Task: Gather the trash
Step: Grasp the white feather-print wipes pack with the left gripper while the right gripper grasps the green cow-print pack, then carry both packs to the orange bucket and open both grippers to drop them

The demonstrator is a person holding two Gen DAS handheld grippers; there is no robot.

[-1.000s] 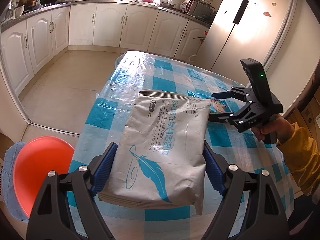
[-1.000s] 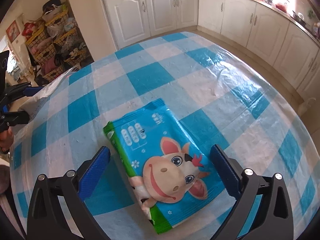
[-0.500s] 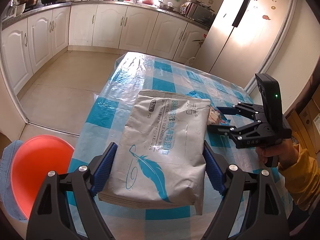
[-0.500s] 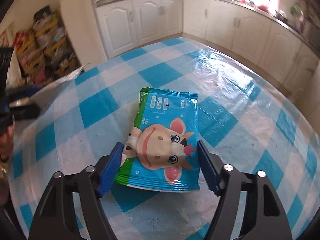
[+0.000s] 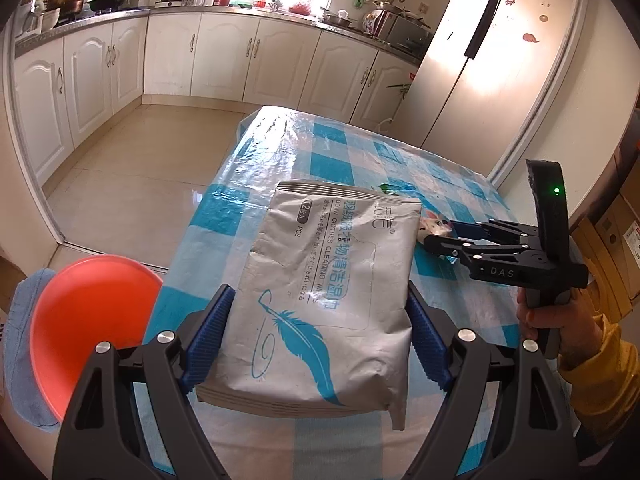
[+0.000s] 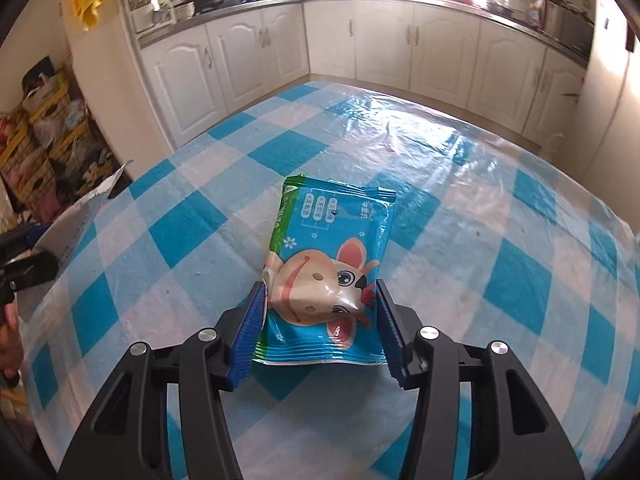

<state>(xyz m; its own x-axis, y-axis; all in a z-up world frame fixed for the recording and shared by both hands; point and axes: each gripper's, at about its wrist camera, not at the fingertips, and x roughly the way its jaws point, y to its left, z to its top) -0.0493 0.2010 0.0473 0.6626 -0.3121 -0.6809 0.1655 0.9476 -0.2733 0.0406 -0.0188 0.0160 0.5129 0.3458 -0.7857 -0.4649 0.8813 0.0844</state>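
Note:
My left gripper (image 5: pixel 316 344) is shut on a grey wipes pack with a blue feather print (image 5: pixel 328 288) and holds it above the near end of the checked table (image 5: pixel 288 148). My right gripper (image 6: pixel 320 332) is shut on a blue wipes pack with a cartoon cow (image 6: pixel 328 264); its sides bulge between the pads and its far end rests on the table (image 6: pixel 500 216). In the left wrist view the right gripper (image 5: pixel 436 236) sits to the right of the grey pack, with a bit of the cow pack (image 5: pixel 434 226) showing at its tips.
An orange bin (image 5: pixel 88 320) stands on the floor left of the table, beside a blue cloth (image 5: pixel 24 340). White kitchen cabinets (image 5: pixel 224 56) line the far walls and a fridge (image 5: pixel 480 64) stands at the back right. Cluttered shelves (image 6: pixel 44 132) are at the left.
My right gripper moved in over the cow pack, turned to line up with it, and closed on it. My left gripper kept holding the grey pack still.

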